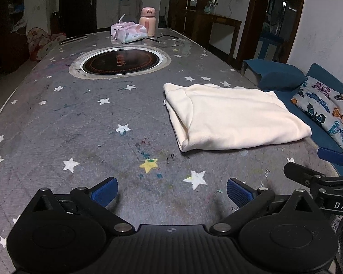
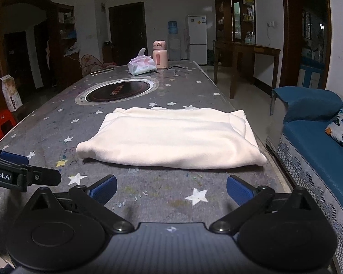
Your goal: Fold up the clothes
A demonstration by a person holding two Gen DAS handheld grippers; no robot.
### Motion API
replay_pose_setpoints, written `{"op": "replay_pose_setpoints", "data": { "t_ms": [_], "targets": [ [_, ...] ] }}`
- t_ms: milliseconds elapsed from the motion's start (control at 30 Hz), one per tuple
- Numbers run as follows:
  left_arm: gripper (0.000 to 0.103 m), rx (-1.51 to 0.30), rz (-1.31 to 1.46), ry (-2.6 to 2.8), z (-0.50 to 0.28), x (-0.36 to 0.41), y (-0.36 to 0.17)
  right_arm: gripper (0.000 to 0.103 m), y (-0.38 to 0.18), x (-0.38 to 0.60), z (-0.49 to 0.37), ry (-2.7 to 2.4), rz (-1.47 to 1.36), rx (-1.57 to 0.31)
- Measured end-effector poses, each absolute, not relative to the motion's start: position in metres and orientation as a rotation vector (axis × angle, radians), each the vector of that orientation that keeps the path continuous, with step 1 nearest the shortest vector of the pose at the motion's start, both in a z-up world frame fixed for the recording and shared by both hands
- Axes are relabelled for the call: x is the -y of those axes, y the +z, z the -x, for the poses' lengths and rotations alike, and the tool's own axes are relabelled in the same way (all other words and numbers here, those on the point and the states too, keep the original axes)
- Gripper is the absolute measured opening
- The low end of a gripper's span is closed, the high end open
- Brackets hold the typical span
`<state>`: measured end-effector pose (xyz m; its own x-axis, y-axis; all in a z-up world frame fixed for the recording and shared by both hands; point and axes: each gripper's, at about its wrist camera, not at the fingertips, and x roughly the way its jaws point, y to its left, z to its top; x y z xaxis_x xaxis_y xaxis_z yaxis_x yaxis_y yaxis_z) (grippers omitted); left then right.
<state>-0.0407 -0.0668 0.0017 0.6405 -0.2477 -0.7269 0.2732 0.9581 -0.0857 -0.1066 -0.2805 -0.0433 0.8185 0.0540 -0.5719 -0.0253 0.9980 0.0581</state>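
garment: 1 | tissue packs: perhaps 2 | pink flask: 1 | grippers: 2

A folded cream fleece garment is being carried by the grey star-patterned table, near its right edge. Behind it, a round black inset hob is being flanked farther back by a tissue pack and pink flask.
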Motion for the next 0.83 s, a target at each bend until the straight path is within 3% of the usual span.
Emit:
{"op": "replay_pose_setpoints", "data": {
  "t_ms": [833],
  "targets": [
    [0.103, -0.819, -0.079, -0.314, 0.056, 0.074, 0.001, 0.103, -0.043, 0.273, 0.122, 0.051, -0.039, -0.594]
  ]
}}
